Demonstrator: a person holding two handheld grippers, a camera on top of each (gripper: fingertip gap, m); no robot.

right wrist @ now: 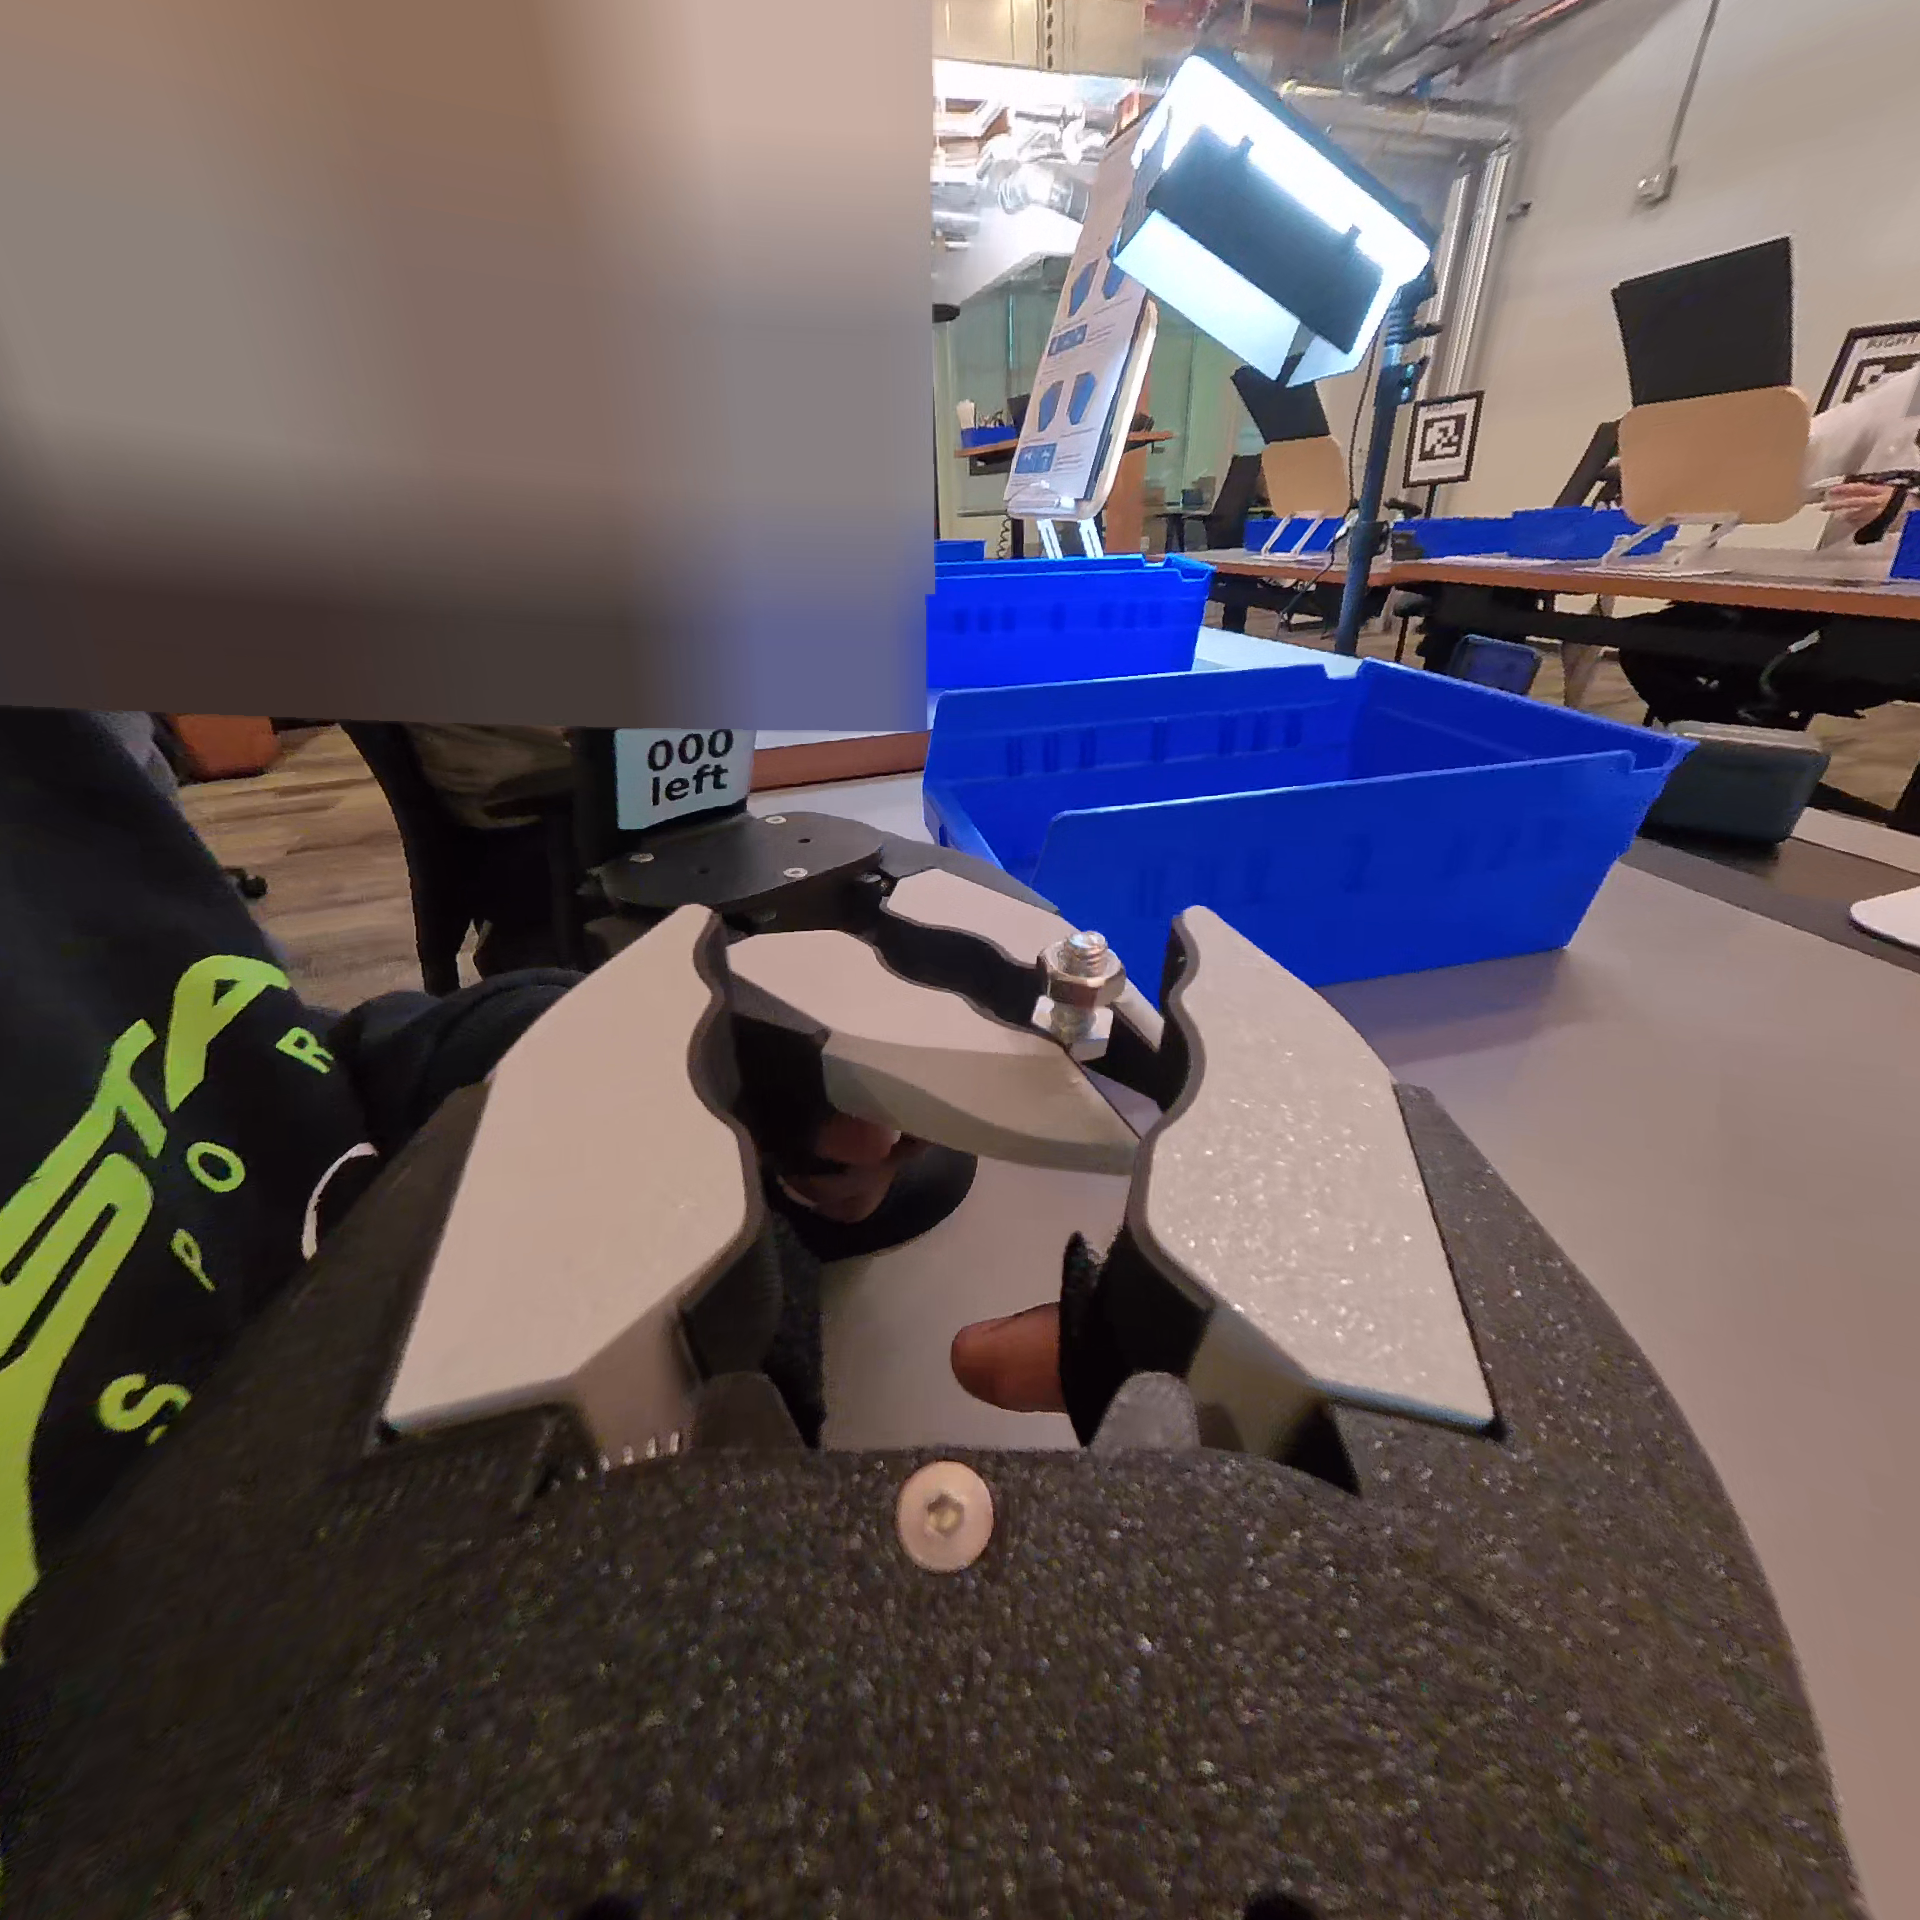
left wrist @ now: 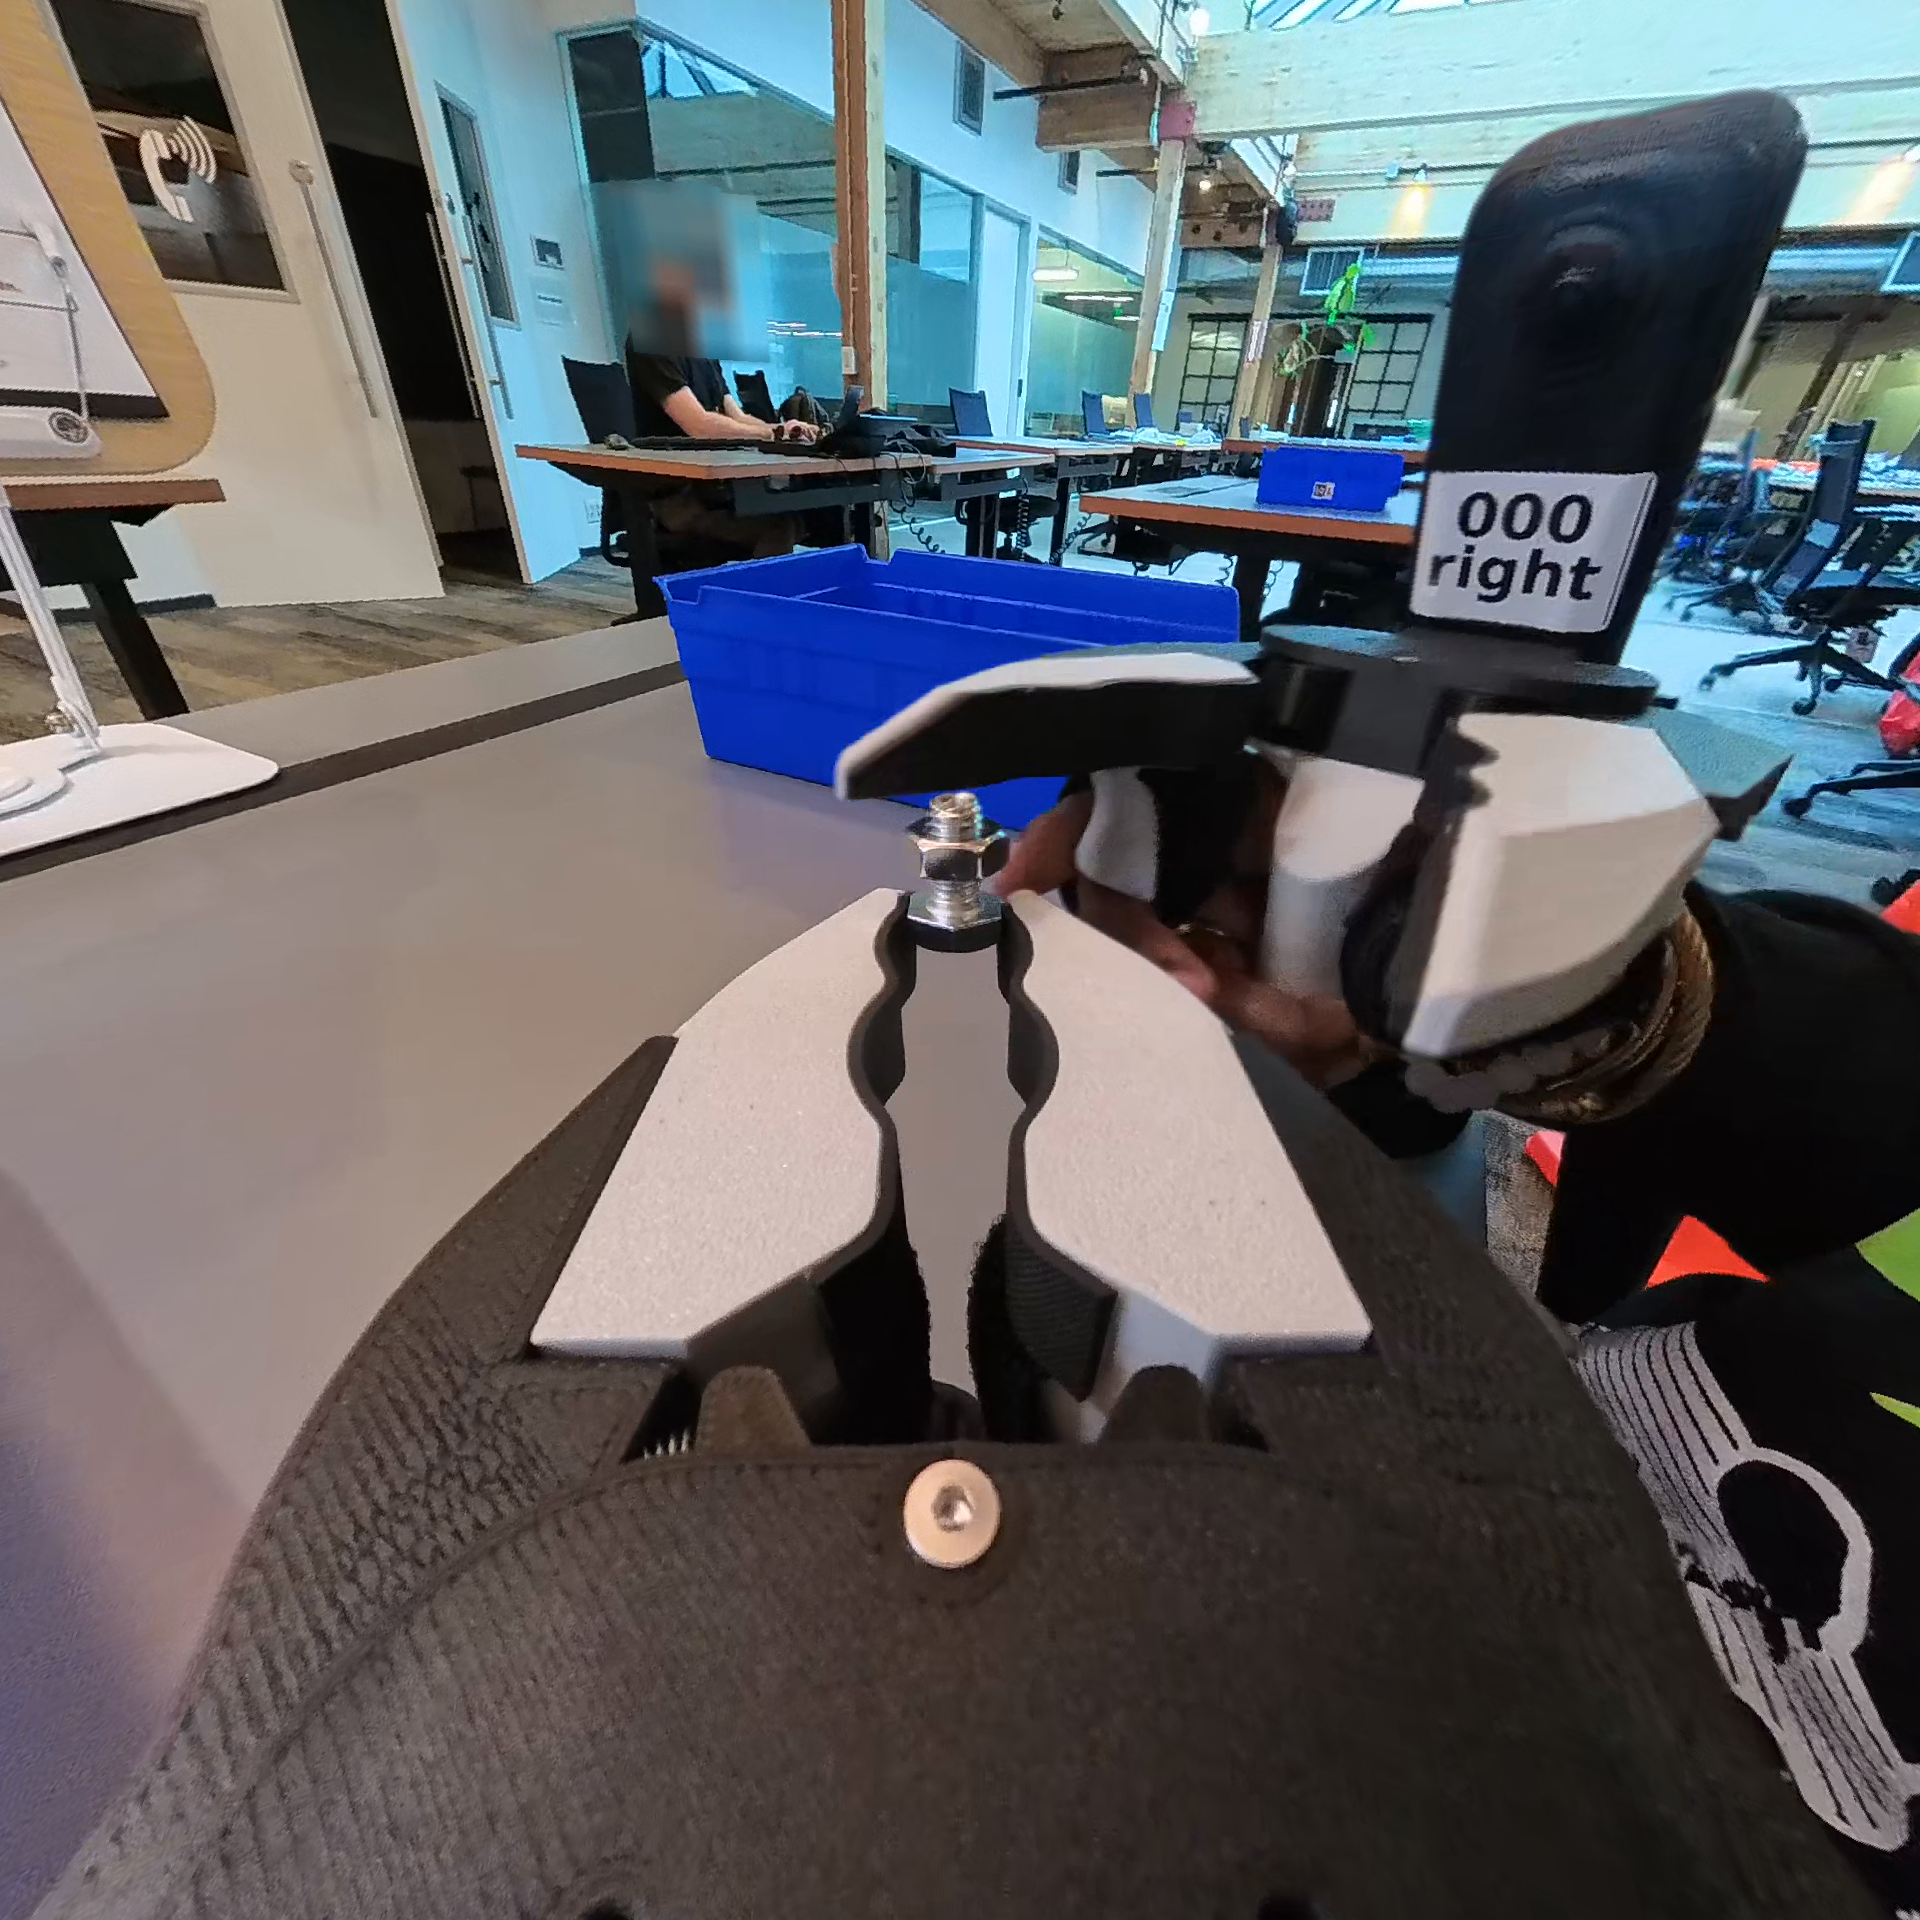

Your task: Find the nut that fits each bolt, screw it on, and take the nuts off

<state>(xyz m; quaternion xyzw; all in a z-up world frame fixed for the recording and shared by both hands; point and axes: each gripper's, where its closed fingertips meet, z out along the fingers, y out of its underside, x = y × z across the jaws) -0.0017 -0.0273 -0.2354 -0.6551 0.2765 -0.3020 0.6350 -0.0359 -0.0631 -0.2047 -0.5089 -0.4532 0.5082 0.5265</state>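
My left gripper (left wrist: 954,920) pinches the bolt (left wrist: 956,862) by its hex head, right at the very tips of the two fingers, so the threaded shank stands upright above them. The fingers are drawn close, parted only by the width of the head between them; behind the tips the wavy inner edges leave a narrow gap through which I see the grey table (left wrist: 364,935). A nut (left wrist: 958,850) sits on the thread partway up, with a few turns of thread showing above it and a short stretch below, between it and the head.

My right gripper (right wrist: 940,1023) is spread wide, holding nothing. In the right wrist view the bolt and nut stand between its two fingertips, much closer to the right-side finger (right wrist: 1283,1153) than to the left-side one, and I cannot tell whether that finger touches the nut. In the left wrist view one of its fingers (left wrist: 1049,717) reaches out level just above the bolt's top end, apart from it, while the other hangs lower and off to the side. A fingertip of the hand on that gripper shows just beside the bolt head.

A blue bin (left wrist: 935,665) sits on the table beyond the bolt, well apart from both grippers.
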